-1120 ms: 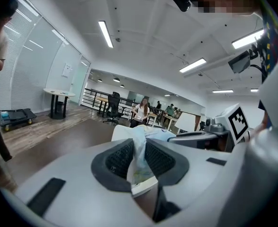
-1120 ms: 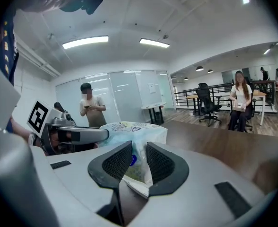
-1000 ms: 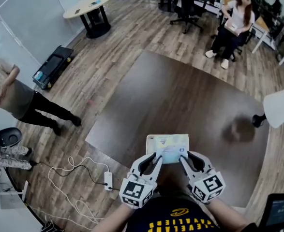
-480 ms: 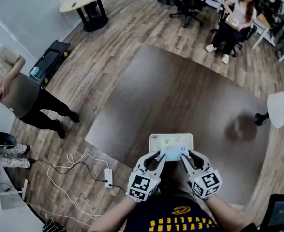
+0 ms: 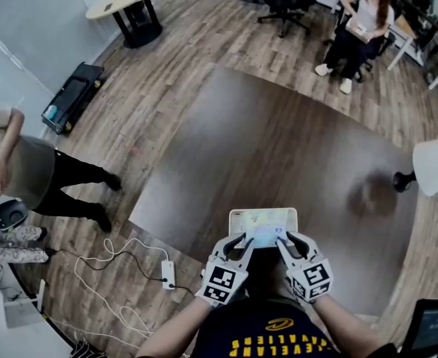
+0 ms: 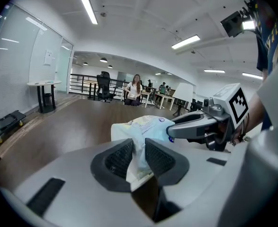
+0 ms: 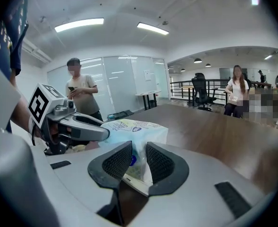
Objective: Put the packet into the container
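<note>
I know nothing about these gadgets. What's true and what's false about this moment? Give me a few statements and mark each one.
1. The left gripper and the right gripper both pinch the same packet. True.
2. The packet lies flat on the dark table, untouched. False: it is held in both grippers' jaws.
3. An open container stands beside the packet. False: no container shows in any view.
4. A white-shaded lamp is at the table's right side. True.
5. The wearer is alone in the room. False: a standing person is at the left and a seated person is further off.
</note>
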Tool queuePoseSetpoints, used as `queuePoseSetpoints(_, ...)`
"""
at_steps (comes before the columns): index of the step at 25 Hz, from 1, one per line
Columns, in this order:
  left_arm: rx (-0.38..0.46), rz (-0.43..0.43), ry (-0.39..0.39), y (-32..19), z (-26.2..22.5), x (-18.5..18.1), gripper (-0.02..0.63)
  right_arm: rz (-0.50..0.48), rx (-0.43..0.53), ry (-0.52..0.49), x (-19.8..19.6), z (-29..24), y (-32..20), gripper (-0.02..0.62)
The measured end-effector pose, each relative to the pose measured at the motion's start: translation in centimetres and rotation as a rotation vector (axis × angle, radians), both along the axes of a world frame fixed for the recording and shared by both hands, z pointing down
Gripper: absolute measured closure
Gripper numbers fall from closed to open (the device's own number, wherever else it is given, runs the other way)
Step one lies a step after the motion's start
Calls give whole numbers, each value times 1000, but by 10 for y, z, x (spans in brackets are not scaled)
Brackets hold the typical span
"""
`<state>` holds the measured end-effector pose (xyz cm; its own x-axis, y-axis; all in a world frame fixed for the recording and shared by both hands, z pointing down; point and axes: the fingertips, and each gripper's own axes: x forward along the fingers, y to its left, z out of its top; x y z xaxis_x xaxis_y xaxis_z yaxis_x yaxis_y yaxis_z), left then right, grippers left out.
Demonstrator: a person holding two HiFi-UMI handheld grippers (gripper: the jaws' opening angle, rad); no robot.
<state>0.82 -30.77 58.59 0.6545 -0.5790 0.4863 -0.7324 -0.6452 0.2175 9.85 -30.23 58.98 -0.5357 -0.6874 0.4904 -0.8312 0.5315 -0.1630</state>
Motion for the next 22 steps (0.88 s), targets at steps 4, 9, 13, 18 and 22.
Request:
queuePoseSetpoints(4,-11,30,-47,-1,11,1,526,-22,-5,70,1,15,-1,489)
queuePoseSetpoints(9,-29,54,-127,2,28,1,526,-48,-25,176,-1,31,1,489)
queuePoseSetpoints(13,-58,78,-168,5,42,1,526,-65,-40,208,-3,39,3,489)
queuePoseSetpoints(18,-76,103,-229,6,51,0,526,-81,-56,254,-4,46,4,489)
queuePoseSetpoints(22,-95,127,-267,6,58,4,526,-81,-65,270,-3,48,1,489)
